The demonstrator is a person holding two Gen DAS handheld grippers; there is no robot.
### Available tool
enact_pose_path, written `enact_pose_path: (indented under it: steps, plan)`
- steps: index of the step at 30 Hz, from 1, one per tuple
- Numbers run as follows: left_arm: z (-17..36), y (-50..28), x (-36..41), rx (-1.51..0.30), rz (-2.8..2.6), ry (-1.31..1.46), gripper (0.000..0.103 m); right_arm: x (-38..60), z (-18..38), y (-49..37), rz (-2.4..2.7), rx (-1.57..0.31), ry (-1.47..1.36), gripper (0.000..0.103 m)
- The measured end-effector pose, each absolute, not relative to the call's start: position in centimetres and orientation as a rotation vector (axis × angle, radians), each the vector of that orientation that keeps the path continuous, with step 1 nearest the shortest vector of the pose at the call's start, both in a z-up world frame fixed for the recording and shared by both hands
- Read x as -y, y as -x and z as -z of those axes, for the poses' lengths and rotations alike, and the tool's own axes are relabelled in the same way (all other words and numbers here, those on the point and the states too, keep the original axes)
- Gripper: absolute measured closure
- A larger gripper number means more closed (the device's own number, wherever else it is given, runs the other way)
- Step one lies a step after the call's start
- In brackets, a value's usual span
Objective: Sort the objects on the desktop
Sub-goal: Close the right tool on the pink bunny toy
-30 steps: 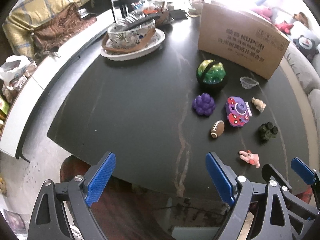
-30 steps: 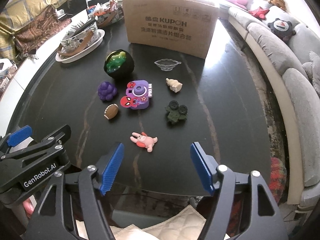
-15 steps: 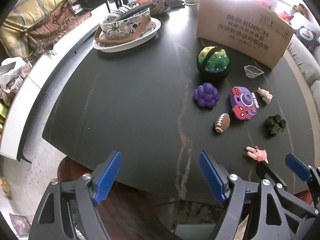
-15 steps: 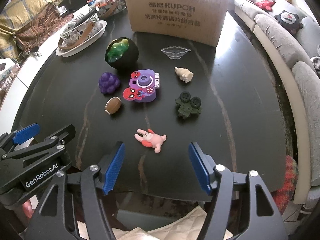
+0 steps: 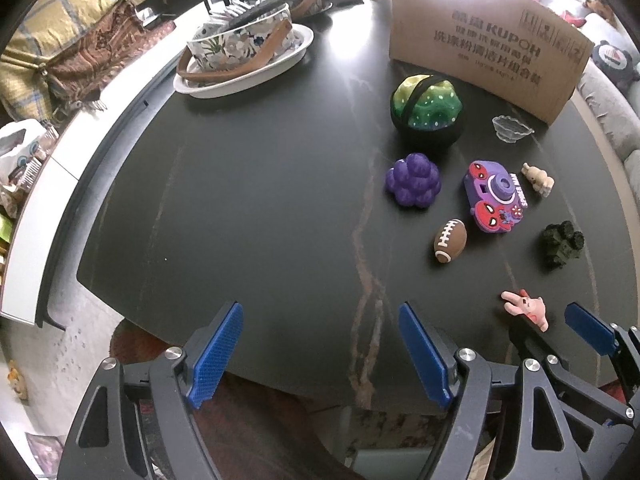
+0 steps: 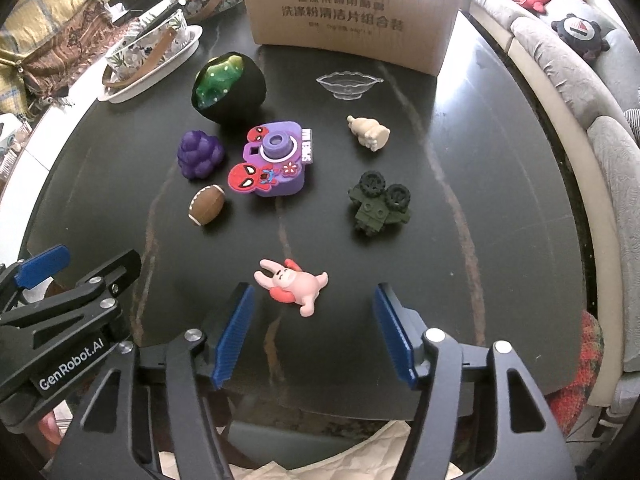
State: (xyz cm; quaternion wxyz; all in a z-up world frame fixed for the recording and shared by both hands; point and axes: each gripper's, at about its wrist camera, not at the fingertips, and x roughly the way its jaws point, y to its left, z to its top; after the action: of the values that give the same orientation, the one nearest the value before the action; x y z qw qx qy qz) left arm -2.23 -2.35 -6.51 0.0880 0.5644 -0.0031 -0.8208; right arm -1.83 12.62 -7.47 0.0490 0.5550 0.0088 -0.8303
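Grippers were brought lower and closer to the dark table (image 6: 500,208) than a second before, so every toy appeared larger in both wrist views. Right gripper (image 6: 312,332) was seen with its jaws closing, narrower than a second earlier, yet with nothing pinched: the pink rabbit figure (image 6: 294,286) lay flat on the table just ahead of the blue pads, roughly centred on the gap, untouched. Left gripper (image 5: 320,350) was narrowed a little from its earlier spread and then held steady, jaws apart and empty over bare table near the front edge, with the brown football (image 5: 450,240) and purple grape toy (image 5: 414,180) well ahead to its right. Nothing on the table was shifted: the purple camera toy (image 6: 274,160), green vehicle (image 6: 378,208), beige figure (image 6: 368,134), clear dish (image 6: 348,84) and black-and-green ball (image 6: 228,88) were left in the same layout in front of the cardboard box (image 6: 352,16). Sorting was judged as barely begun, no item yet lifted; the rabbit was judged the likely first pick for the right side, with a further descent needed before the pads could meet it.
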Motion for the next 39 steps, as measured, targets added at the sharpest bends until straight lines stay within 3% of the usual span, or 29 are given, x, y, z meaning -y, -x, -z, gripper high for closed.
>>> enact_pose_path:
  steps: [11,16,32,39]
  plan:
    - [6.7,2.4,1.9,0.026,2.451,-1.700,0.027,-12.3,8.1,2.1,2.519,-0.051,-1.699,0.055]
    - [6.6,2.3,1.2,0.045,2.473,-1.699,0.027,-11.9,8.0,1.8,2.507,-0.071,-1.675,0.077]
    - [5.2,1.8,-1.0,0.070,2.534,-1.724,0.026,-13.6,6.0,0.7,2.578,-0.005,-1.607,0.082]
    - [3.0,1.1,-2.4,0.143,2.582,-1.599,0.025,-14.8,5.7,0.3,2.566,0.027,-1.599,0.082]
